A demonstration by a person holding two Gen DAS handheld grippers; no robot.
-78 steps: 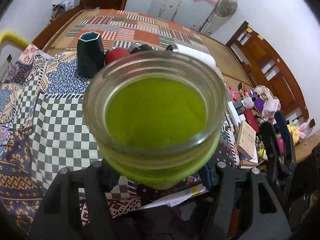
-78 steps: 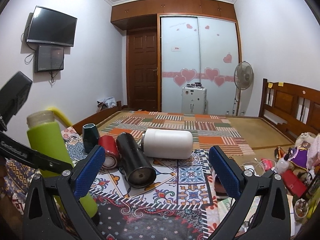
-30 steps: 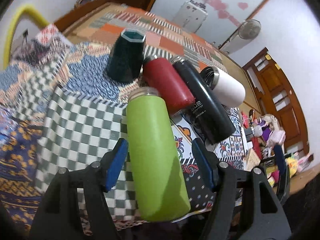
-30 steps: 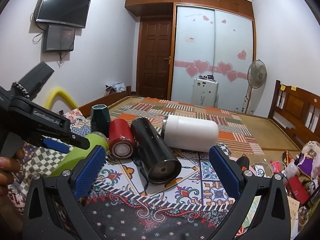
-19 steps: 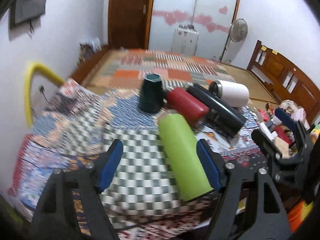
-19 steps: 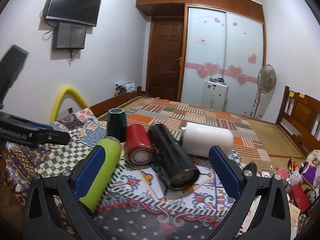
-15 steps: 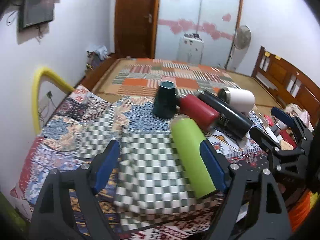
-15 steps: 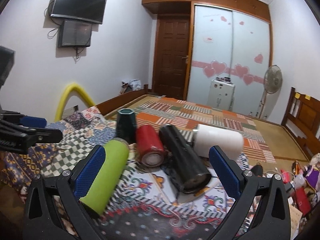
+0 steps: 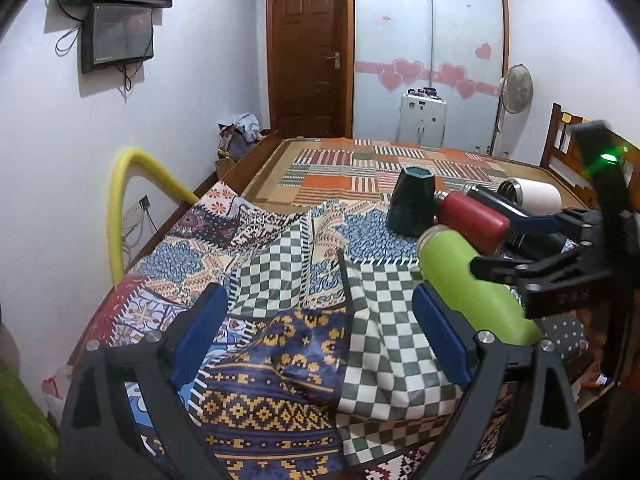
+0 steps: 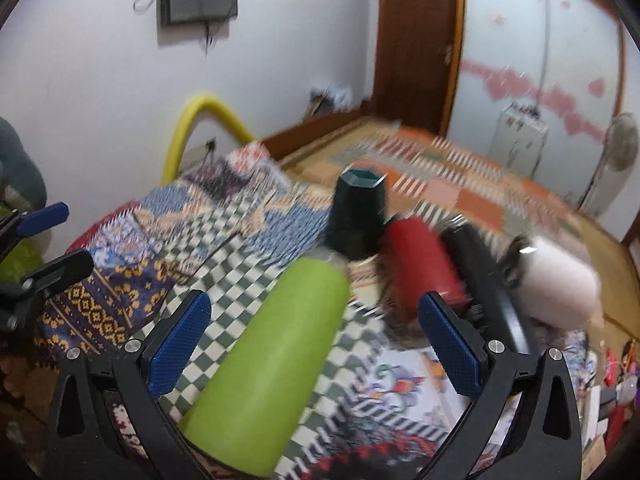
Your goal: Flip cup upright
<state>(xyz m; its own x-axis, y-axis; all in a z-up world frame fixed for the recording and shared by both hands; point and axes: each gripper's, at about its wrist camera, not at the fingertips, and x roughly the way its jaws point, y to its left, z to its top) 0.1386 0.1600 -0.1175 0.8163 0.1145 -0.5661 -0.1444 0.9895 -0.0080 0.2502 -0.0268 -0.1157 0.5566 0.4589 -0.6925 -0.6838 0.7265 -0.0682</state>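
Note:
A lime green cup [image 10: 276, 352] lies on its side on the patchwork cloth, mouth pointing away; it also shows in the left wrist view [image 9: 472, 284]. My right gripper [image 10: 316, 344] is open, its blue pads to either side of the green cup. My left gripper [image 9: 320, 336] is open and empty over the checked cloth, left of the cup. A dark green faceted cup [image 10: 358, 216] stands beyond it. A red cup [image 10: 424, 268], a black cup [image 10: 480, 264] and a white cup [image 10: 560, 284] lie on their sides to the right.
The patchwork cloth [image 9: 280, 264] covers a table. A yellow foam arch [image 9: 128, 196] stands at the left wall. A striped mat [image 9: 360, 168] covers the floor beyond. The right gripper body [image 9: 560, 264] reaches in over the cups in the left wrist view.
The left gripper let go of the green cup, which now lies on its side, and drew back to the left. The right gripper swung left and down over the green cup.

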